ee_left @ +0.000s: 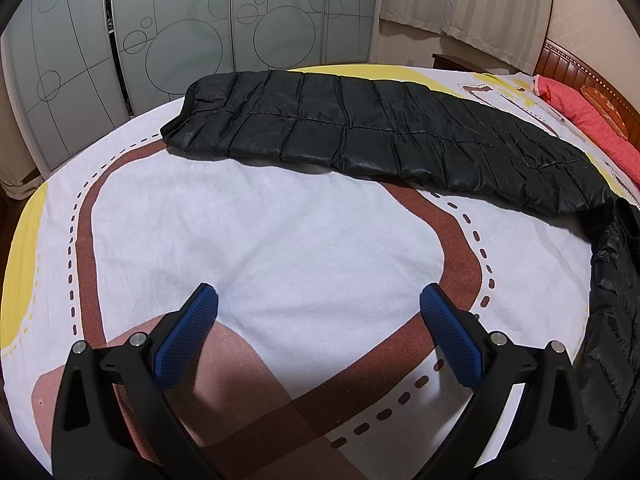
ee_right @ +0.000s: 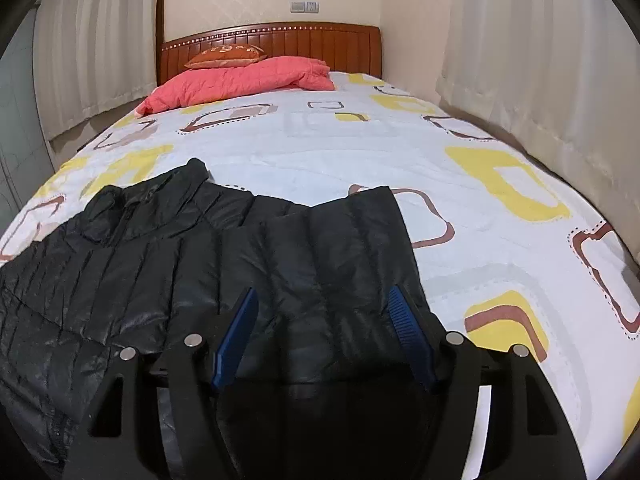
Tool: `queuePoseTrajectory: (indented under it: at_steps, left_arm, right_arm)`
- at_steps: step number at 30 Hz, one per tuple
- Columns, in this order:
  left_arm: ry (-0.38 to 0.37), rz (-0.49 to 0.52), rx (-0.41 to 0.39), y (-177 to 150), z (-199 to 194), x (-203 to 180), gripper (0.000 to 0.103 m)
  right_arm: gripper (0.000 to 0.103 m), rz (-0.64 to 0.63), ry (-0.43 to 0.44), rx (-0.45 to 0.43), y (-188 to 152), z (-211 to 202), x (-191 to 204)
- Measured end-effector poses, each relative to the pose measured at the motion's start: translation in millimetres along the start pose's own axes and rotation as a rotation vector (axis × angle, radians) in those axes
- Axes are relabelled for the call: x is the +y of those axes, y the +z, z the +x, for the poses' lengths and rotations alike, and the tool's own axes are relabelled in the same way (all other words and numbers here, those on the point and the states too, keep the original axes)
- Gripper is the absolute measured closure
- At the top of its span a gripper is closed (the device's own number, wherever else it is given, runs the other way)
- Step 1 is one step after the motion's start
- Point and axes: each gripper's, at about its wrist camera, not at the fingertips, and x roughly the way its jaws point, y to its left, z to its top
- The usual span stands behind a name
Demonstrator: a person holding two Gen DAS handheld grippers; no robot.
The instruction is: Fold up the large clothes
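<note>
Black puffer jacket (ee_right: pixel 192 280): spread across the patterned bedsheet (ee_right: pixel 320 152), lower left of the right wrist view. Left gripper (ee_left: pixel 319 304): jaws wide, empty, over bare sheet. Right gripper (ee_right: pixel 324 304): jaws apart above the jacket, pressing nothing.

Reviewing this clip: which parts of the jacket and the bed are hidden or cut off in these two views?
- Left wrist view: the black jacket runs past the right edge, so its collar end is cut off.
- Right wrist view: the jacket's near hem is hidden behind the right claw; its left part leaves the frame.
- Right wrist view: the orange cushion is partly covered by the pink quilt.
- Both views: the bed sheet under the jacket is hidden.
</note>
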Motion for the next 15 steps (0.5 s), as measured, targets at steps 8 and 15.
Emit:
queuePoseTrajectory:
  at_steps: [8, 15]
  left_arm:
    - [0.002, 0.002, 0.0, 0.1, 0.1, 0.1, 0.002]
    - [0.002, 0.002, -0.001, -0.3, 0.0, 0.4, 0.002]
  right_arm:
    - [0.035, 0.073, 0.111, 0.002, 18.6, 22.3, -11.1]
    - [0.035, 0.061, 0.127, 0.17, 23.1, 80.4, -3.6]
